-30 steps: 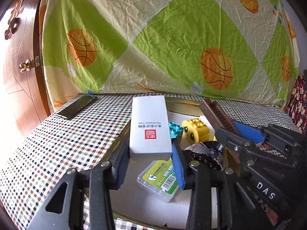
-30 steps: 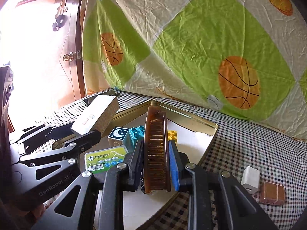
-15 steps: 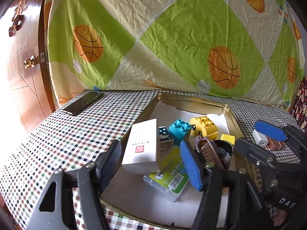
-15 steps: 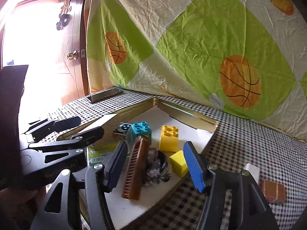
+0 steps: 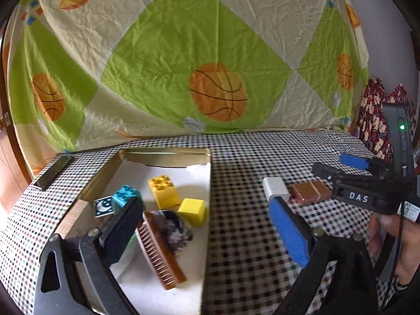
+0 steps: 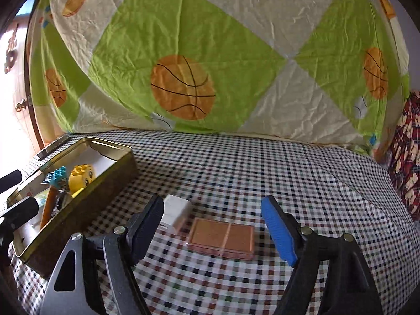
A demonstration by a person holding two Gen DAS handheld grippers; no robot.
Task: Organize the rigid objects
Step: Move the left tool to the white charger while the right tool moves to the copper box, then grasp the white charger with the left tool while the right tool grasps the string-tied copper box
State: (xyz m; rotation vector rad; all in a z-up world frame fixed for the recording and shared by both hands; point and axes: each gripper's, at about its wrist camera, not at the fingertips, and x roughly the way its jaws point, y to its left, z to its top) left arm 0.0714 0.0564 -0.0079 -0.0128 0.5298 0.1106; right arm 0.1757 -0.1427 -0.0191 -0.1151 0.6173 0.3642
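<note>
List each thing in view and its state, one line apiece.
Gold tin: open, no lid on it, holding toys.
Brown comb: in the tin, leaning on a dark round item.
Yellow brick: in the tin, studs up.
White adapter: on the cloth, outside the tin.
Copper case: flat on the cloth.
Left gripper: opening, empty.
Right gripper: opening, empty, over the case.

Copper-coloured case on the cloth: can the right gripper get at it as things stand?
Probably yes. The right gripper, jaws opening and empty, faces the copper-coloured case lying flat. Only the white adapter sits close beside it.
</note>
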